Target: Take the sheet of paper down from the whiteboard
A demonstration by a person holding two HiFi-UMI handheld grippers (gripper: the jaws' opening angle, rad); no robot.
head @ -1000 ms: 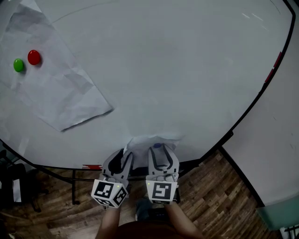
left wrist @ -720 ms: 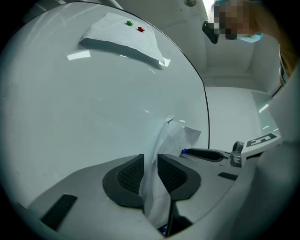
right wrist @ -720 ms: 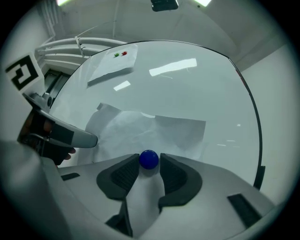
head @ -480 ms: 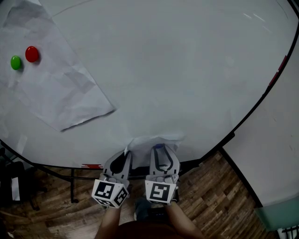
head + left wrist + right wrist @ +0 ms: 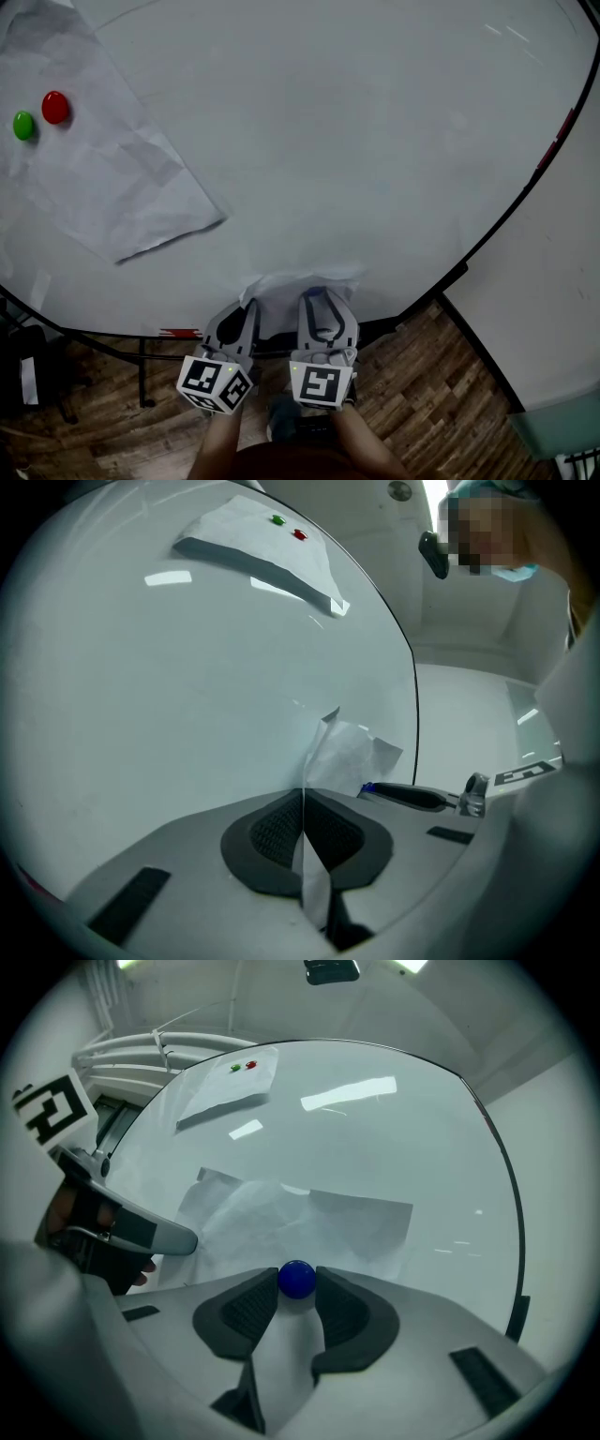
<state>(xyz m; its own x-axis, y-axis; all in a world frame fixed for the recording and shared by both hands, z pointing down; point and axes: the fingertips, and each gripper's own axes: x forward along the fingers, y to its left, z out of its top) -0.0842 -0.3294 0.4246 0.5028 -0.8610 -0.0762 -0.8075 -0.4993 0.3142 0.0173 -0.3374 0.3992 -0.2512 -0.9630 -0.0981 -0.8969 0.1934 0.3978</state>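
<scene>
A small crumpled sheet of paper (image 5: 302, 282) hangs low on the whiteboard (image 5: 375, 141), pinned by a blue magnet (image 5: 297, 1279). My left gripper (image 5: 302, 801) is shut on the sheet's left edge, and the paper (image 5: 352, 757) runs thin between its pads. My right gripper (image 5: 297, 1283) has the blue magnet between its fingertips, touching both pads, while its jaws are opening slightly. In the head view both grippers sit side by side at the board's lower edge, left gripper (image 5: 247, 309) and right gripper (image 5: 320, 300).
A larger creased sheet (image 5: 103, 169) hangs at the board's upper left under a red magnet (image 5: 55, 107) and a green magnet (image 5: 22, 125). The board's dark frame (image 5: 487, 234) curves down the right side, with wood floor (image 5: 422, 412) below.
The left gripper's jaws have closed onto the edge of the small sheet. The right jaws have narrowed around the blue magnet. Neither hand has shifted.
</scene>
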